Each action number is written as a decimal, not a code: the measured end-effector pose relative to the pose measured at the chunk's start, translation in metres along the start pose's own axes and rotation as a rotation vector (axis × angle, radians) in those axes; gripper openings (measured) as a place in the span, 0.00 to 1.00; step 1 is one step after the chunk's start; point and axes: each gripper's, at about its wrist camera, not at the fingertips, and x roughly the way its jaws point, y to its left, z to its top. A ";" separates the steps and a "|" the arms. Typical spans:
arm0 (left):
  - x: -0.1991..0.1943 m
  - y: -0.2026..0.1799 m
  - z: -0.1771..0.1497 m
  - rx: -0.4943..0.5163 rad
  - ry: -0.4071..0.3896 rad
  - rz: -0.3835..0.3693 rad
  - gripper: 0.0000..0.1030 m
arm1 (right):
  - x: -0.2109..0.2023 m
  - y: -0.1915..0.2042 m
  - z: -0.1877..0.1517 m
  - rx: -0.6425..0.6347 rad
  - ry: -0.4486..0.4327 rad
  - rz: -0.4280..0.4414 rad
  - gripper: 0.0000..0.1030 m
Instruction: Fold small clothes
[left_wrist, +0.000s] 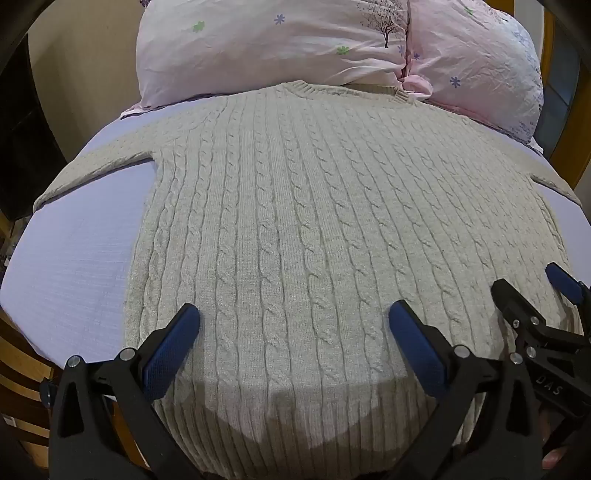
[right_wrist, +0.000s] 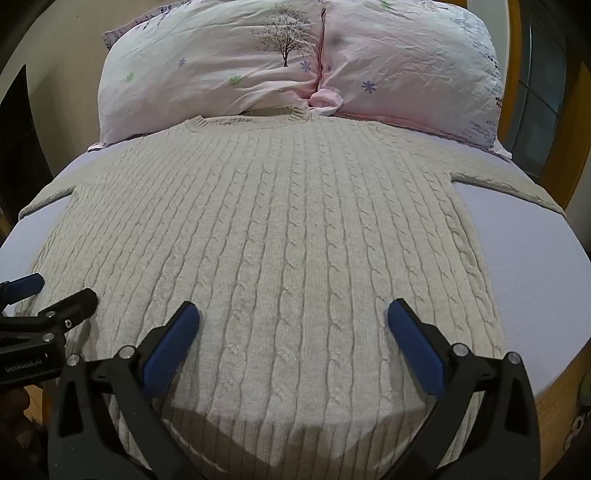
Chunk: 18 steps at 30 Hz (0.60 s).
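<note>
Cable-knit sweater (left_wrist: 295, 206), flat on bed (left_wrist: 74, 266), hem nearest, collar far; left gripper (left_wrist: 293, 321), right gripper (right_wrist: 293, 319) jaws spread wide, empty, side by side above hem.

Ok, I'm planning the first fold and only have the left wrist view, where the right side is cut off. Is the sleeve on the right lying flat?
Observer: Yes, the right sleeve lies flat, angled out toward the bed's right edge.
Operator: Is there bare sheet beside the body there?
Observer: Yes, lilac sheet shows to the right of the sweater, below that sleeve.
Operator: And the right gripper?
Observer: The right gripper is open over the knit near the hem and holds nothing.
</note>
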 end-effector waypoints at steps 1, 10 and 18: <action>0.000 0.000 0.000 0.000 0.001 0.000 0.99 | 0.000 0.000 0.000 -0.001 0.001 -0.001 0.98; 0.000 -0.001 0.000 0.002 0.001 0.001 0.99 | -0.001 -0.001 0.000 0.000 -0.001 0.000 0.98; 0.000 0.000 0.000 0.000 -0.001 -0.001 0.99 | -0.001 -0.001 0.000 0.001 -0.003 0.000 0.98</action>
